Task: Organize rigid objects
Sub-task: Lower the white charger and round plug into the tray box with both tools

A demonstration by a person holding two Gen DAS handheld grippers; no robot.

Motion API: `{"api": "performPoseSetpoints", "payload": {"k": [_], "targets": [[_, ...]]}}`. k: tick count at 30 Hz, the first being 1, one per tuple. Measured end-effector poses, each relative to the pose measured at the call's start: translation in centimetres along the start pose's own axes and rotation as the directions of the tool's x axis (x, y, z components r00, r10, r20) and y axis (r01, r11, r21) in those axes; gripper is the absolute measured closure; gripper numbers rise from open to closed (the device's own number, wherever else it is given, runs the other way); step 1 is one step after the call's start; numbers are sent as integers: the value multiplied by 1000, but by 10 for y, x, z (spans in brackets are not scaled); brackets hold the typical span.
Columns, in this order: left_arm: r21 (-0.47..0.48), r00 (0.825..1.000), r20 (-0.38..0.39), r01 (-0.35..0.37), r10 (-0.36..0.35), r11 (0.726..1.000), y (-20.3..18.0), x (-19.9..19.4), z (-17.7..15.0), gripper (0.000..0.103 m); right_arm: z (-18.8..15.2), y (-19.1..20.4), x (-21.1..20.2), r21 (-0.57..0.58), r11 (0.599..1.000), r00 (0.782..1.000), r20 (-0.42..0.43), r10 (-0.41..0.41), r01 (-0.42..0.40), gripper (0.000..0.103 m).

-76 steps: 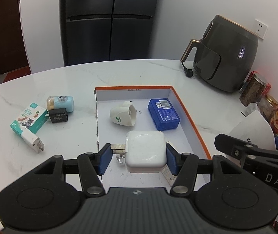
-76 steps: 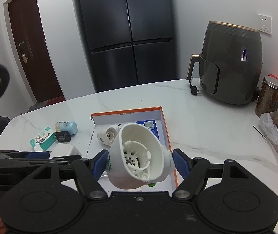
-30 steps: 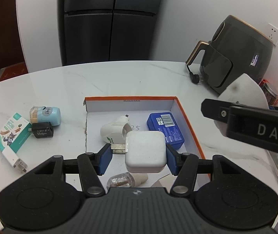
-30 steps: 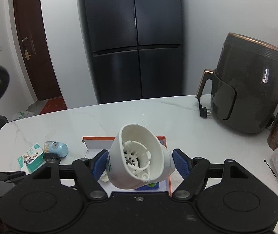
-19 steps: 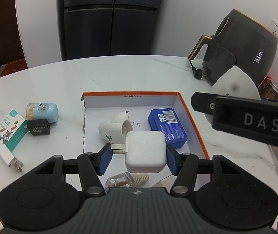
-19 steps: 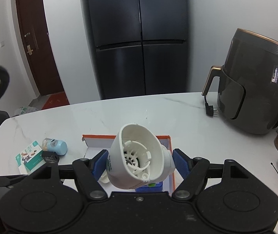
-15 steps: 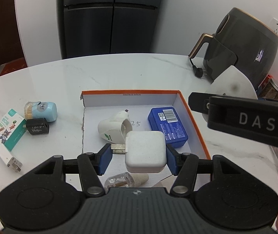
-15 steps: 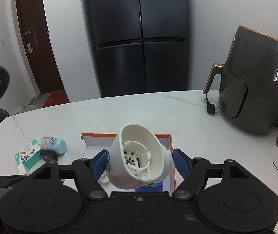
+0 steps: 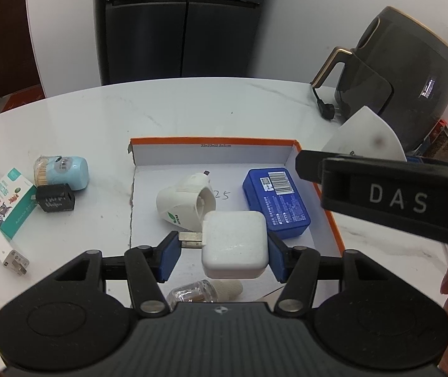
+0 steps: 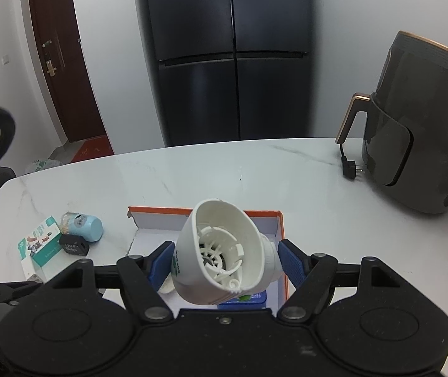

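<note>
My left gripper (image 9: 224,256) is shut on a white square charger (image 9: 234,243), held above the near part of the orange-rimmed box (image 9: 214,140). In the box lie a white plug-in device (image 9: 186,205), a blue case (image 9: 275,202) and a clear small bottle (image 9: 205,293). My right gripper (image 10: 222,264) is shut on a white cone-shaped plug-in device (image 10: 220,251), held above the box (image 10: 282,235). The right gripper shows in the left wrist view as a black bar (image 9: 390,199) over the box's right side.
Left of the box lie a light-blue toothpick holder (image 9: 62,169), a black adapter (image 9: 55,201), a green-white carton (image 9: 2,207) and a white plug (image 9: 7,253). A dark air fryer (image 9: 402,72) with its plug (image 9: 326,110) stands at the right, jars beside it.
Both grippers keep their objects. The right gripper has moved left and forward over the box's right side. The left gripper has drifted slightly back above the box.
</note>
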State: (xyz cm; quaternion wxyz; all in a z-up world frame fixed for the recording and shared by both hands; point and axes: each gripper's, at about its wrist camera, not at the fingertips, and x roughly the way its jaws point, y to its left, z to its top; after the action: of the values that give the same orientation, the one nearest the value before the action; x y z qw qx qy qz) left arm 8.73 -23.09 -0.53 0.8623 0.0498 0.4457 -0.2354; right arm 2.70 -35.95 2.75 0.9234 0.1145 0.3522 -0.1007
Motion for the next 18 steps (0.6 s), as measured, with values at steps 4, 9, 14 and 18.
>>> {"api": "performPoseSetpoints", "payload": {"k": [4,9,14,18], "targets": [[-8,1000,-1,-2,2,1000,2,3,1,45,0,-3,2,3,1000,1000,-2,-4,4,16],[-16,1000,-4,-7,7,1000,5,8,3,45,-1,-9,1,13,1000,1000,-1,-15,15,16],[-26,1000,-8,-12,12,1000,7,14,8,45,-5,-17,2,30,999,1000,-6,-29,29,16],[-33,1000,-4,-12,12,999,8,17,13,45,-5,-21,4,37,999,999,-7,-35,35,16]]}}
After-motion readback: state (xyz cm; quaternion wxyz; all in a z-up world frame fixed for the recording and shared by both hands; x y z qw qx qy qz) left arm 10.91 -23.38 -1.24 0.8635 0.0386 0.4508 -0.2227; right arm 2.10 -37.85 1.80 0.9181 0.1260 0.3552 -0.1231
